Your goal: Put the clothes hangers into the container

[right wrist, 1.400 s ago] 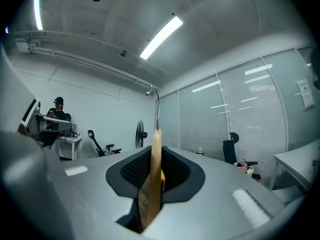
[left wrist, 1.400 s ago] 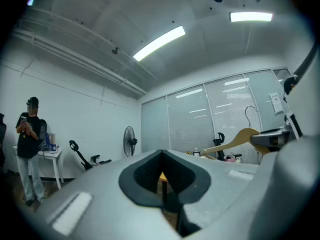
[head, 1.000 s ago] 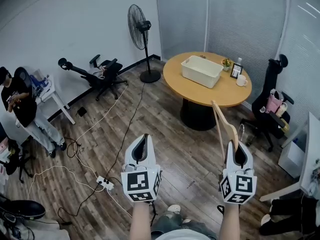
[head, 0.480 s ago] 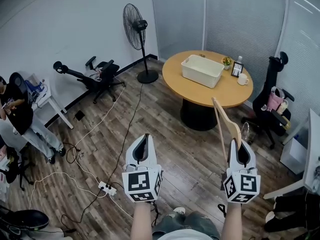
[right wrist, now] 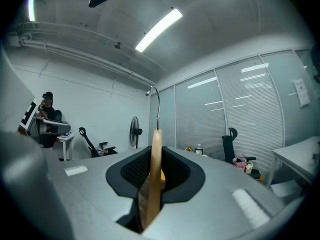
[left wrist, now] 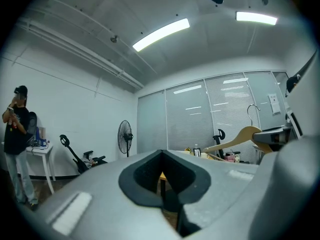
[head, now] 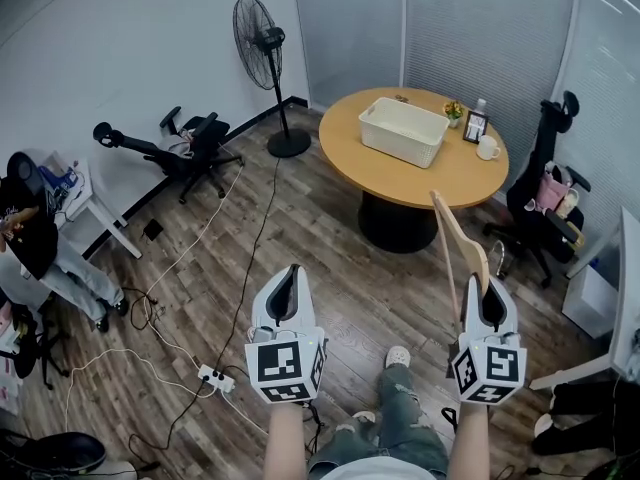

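Observation:
My right gripper [head: 484, 290] is shut on a wooden clothes hanger [head: 455, 245] that sticks up and forward from its jaws, metal hook [right wrist: 157, 104] uppermost in the right gripper view. The hanger [left wrist: 235, 140] also shows at the right of the left gripper view. My left gripper [head: 283, 286] is shut with nothing in it, level with the right one over the wood floor. The white container [head: 403, 132] sits on the round wooden table [head: 370, 173] well ahead, apart from both grippers.
On the table stand a small photo frame [head: 473, 126], a mug [head: 487, 147] and a little plant [head: 455, 113]. A standing fan [head: 258, 58], office chairs [head: 180, 148], floor cables with a power strip [head: 214, 376], a person [head: 28, 238] at the left and a dark chair with bags [head: 548, 193] surround it.
The view has moved forward toward the table; both grippers keep their pose. The hanger stays in the right gripper. The person at left has slid toward the frame edge.

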{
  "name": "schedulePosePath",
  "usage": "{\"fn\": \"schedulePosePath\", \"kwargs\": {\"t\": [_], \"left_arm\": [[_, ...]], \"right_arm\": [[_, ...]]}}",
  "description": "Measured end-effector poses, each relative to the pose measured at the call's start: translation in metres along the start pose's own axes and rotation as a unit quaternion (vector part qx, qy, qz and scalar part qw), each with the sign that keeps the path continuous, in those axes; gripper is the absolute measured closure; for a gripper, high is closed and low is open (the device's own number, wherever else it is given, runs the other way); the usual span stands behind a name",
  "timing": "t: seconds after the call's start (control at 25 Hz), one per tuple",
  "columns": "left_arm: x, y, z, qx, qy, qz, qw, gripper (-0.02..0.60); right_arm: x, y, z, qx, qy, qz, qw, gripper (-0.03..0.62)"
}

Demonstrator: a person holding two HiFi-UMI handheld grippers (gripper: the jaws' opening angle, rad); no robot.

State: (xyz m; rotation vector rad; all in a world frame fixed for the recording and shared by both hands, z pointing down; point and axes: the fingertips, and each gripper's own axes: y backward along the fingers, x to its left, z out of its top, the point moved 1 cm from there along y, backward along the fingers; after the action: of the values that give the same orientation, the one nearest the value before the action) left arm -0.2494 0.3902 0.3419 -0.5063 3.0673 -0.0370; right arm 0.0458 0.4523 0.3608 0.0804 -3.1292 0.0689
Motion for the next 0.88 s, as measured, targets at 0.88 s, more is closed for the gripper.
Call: {"fn": "schedulePosePath", "kwargs": {"t": [0.88], "left_arm": [[-0.015,-0.235,0.026,-0.007,-0.001,0.048,0.9988,0.581]], "right_arm": [[-0.092,-0.249,0.022,-0.003,-0.018,0.034,0.999,0.511]]}}
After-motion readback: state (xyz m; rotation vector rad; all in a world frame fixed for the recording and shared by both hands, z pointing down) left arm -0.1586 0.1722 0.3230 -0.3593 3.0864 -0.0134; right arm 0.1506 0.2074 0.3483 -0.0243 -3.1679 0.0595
